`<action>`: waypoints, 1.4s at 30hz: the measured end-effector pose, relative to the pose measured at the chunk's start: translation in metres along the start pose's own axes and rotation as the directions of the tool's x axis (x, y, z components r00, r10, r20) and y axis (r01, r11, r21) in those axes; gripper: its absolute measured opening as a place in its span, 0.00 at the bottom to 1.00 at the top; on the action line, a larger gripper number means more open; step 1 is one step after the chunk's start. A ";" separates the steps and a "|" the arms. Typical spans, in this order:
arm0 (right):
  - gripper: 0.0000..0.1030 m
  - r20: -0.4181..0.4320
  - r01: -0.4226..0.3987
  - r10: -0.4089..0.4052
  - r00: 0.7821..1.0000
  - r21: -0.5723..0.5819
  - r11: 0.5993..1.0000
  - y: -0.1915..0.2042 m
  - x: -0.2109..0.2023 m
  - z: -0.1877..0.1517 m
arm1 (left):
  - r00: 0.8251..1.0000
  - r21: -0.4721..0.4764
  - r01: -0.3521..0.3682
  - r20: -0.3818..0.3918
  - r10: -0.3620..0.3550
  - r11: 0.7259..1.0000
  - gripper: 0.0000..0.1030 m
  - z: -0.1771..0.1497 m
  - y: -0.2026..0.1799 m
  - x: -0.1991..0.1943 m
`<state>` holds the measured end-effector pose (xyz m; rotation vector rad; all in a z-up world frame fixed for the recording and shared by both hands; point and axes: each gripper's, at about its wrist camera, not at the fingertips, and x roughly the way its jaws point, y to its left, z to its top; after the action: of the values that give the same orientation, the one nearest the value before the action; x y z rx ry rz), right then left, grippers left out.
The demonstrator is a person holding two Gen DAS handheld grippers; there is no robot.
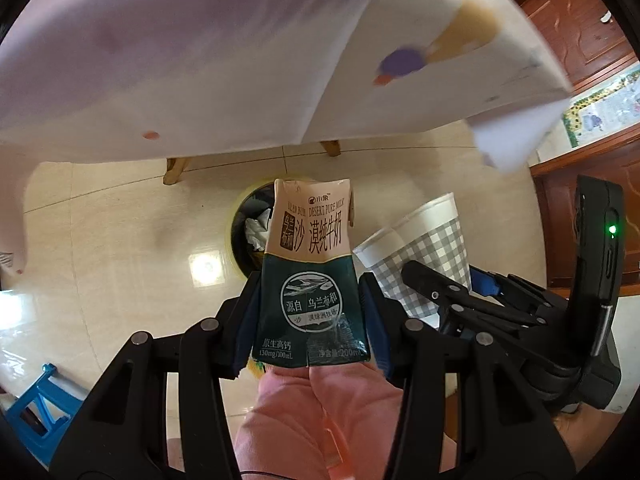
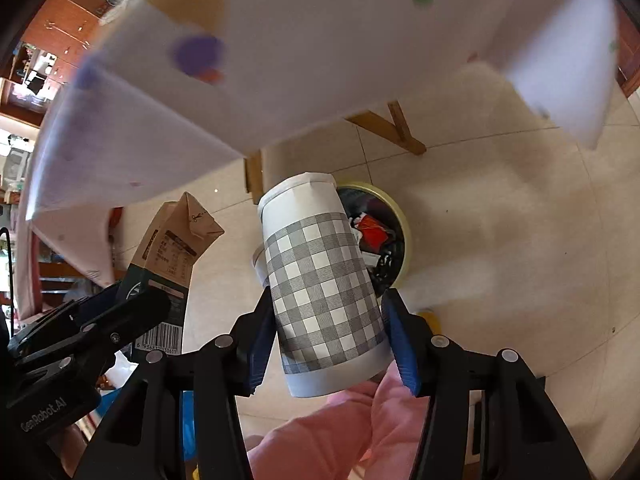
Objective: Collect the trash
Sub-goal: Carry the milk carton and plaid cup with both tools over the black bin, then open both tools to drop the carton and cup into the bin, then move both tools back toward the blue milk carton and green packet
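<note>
Nearest us, our left gripper (image 1: 308, 320) pinches a milk carton (image 1: 310, 276) by its lower half, and our right gripper (image 2: 328, 332) clamps a checked paper cup (image 2: 320, 284); both hang above the floor, short of the bin (image 1: 250, 236) beyond, whose yellow rim (image 2: 400, 216) rings earlier rubbish. We judge a release now would miss, since neither piece sits squarely over the rim; the crushed carton could also slip. We read "ULAN BUH DESERT PURE MILK" and "200mL" on the carton, and "GenRobot.AI" on the left gripper's body.
</note>
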<state>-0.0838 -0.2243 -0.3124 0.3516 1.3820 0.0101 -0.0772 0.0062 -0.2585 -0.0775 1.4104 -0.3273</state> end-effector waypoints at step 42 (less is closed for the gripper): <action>0.72 -0.003 -0.001 0.001 1.000 -0.112 0.994 0.027 0.028 0.029 | 0.989 -0.219 -0.079 0.104 0.104 0.972 0.83 0.007 0.048 -0.023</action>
<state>-0.0452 -0.1995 -0.3279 0.2588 1.3784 0.0884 -0.0645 0.0569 -0.2475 -0.2045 1.3265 -0.0912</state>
